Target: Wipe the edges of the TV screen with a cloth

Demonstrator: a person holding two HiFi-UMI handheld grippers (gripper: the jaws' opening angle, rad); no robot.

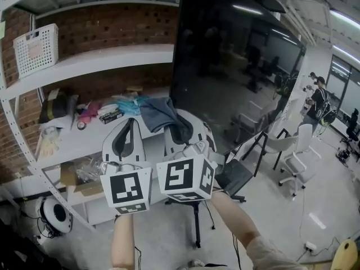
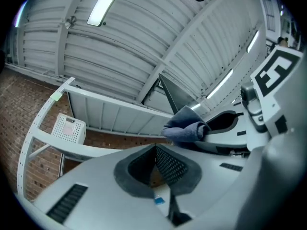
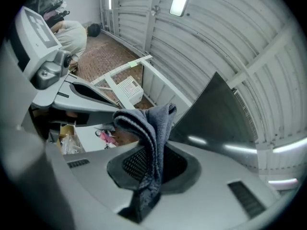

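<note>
- The right gripper (image 1: 180, 120) is held up in front of the person, its jaws clamped on a blue-grey cloth (image 1: 158, 112).
- In the right gripper view, the cloth (image 3: 146, 128) runs down between the two pads and folds over above the jaw tips, drooping toward the left gripper's side.
- The left gripper (image 1: 130, 121) rises just beside the right gripper, on its left. Its jaws are pressed together with nothing between them (image 2: 156, 150).
- From the left gripper view, the cloth (image 2: 185, 128) bunches just to the right, at the other gripper's tips.
- The dark TV screen (image 1: 236, 61) stands beyond the right gripper and to its right. The screen's left edge lies near the cloth's raised fold; whether they touch cannot be told.
- Beyond the left gripper, white shelves (image 1: 107, 58) stand against a brick wall (image 1: 112, 24).
- A white mesh basket (image 1: 36, 49) sits on the shelf, up and to the left of the left gripper.
</note>
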